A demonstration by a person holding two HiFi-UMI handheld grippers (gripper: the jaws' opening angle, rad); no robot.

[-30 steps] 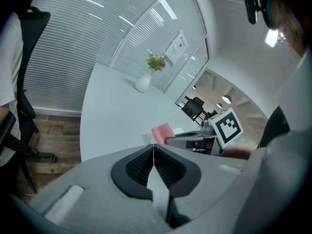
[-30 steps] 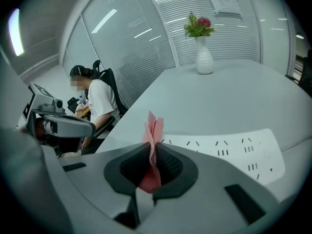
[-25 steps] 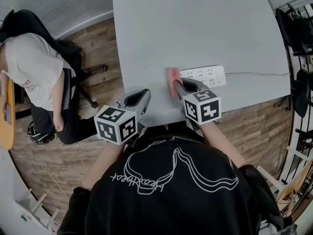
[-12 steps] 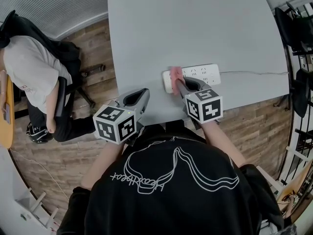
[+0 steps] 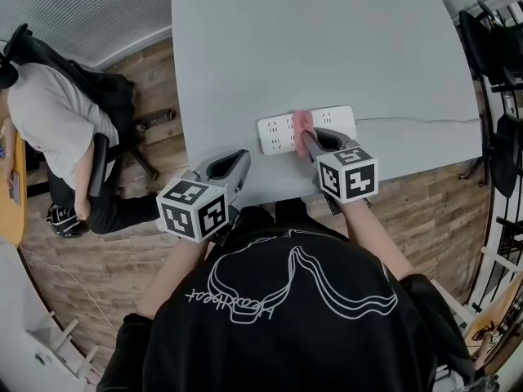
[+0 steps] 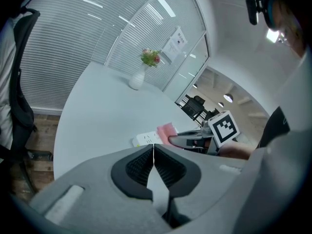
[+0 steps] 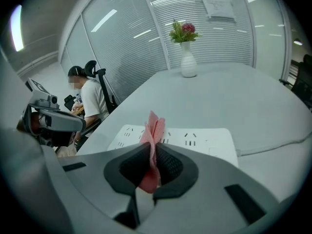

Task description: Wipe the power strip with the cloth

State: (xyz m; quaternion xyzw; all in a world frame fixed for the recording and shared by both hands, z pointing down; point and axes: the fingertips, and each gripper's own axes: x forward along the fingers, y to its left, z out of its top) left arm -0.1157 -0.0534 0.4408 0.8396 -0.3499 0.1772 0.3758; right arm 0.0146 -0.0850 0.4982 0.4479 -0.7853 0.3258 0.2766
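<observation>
**While the cloth sits mid-strip, the wipe looks part done**

Since the right gripper [image 7: 151,152] has its jaws pressed together on the pink cloth [image 7: 152,128], with only the fabric's thickness between the ribbed pads, the grip looks firm. A folded tuft sticks up and forward past the jaw tips, and a lower fold hangs down between them. Just ahead of those tips, and under the tuft, lies the white power strip [image 7: 204,138]. In the head view the cloth [image 5: 302,124] rests across the strip's top at about its middle.

One stretch of sockets [image 5: 276,133] shows to this gripper's left, and a shorter end shows to its right. There the cable [image 5: 417,121] runs off across the grey table [image 5: 327,47]. Judged from where the cloth lies, the wiping is under way and not complete. No frame shows which half is already clean, and both ends and the sides may yet need a pass.

Off to the left and nearer the person, the left gripper [image 6: 153,165] hovers at the table's near edge with its jaws closed on nothing. It is well apart from the strip and does not steady it, so the strip could slide under the cloth.

Farther out, a vase [image 7: 187,65] of flowers stands at the far end of the table.
</observation>
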